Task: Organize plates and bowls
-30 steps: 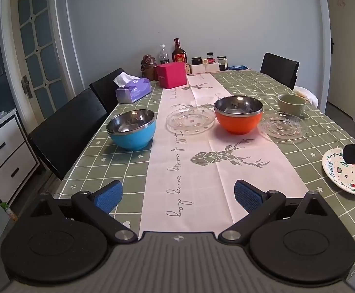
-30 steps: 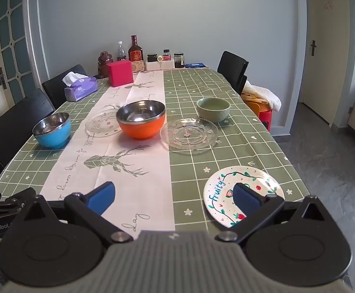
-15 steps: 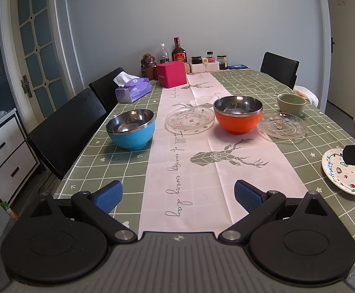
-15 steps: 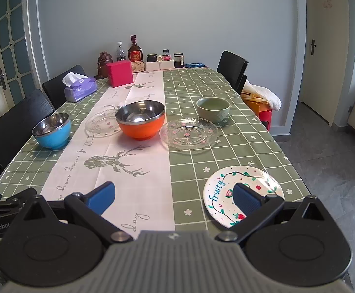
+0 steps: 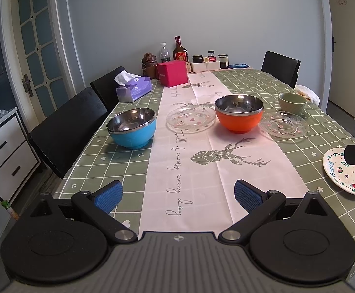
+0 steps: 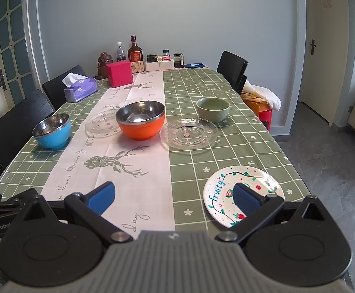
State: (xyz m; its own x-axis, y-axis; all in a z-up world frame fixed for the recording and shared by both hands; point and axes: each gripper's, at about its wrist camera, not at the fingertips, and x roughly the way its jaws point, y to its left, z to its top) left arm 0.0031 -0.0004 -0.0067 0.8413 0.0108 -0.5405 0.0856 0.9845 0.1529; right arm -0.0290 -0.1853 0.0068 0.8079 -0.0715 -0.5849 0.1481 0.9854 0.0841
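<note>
1. Broadly, we face a long table (image 5: 263, 85) under a green checked cloth with a pink runner (image 5: 202, 161) down its middle; nothing has been gathered or stacked.
2. Our left gripper (image 5: 177, 193) and right gripper (image 6: 175, 194) both hover over the near edge, fingers spread wide and holding nothing.
3. We see an orange bowl (image 6: 140, 127) on the runner, steel-lined like the blue bowl (image 5: 132, 131) well to its left; both look stiff, light and slick inside, so we judge a pinch across the rim wall the best hold.
4. Flanking the orange bowl lie two clear glass plates, one to its left (image 5: 191, 120) and one to its right (image 6: 188, 138); they look brittle, slippery and low, so we would slide a finger under the scalloped edge and clamp gently.
5. Nearest us, the painted "Fruity" plate (image 6: 243, 195) lies flat by the table's right edge, just under our right gripper's right finger; it looks ceramic, heavier and liable to chip, and its overhang-free rim leaves little to grip.
6. Beyond the right glass plate stands a small green bowl (image 6: 213, 112), likely ceramic, best taken by its rim.
7. Our right view shows the whole painted plate and the floor past the table; our left view cuts that plate off but shows the white drawers (image 5: 4, 156) beside the chairs.
</note>
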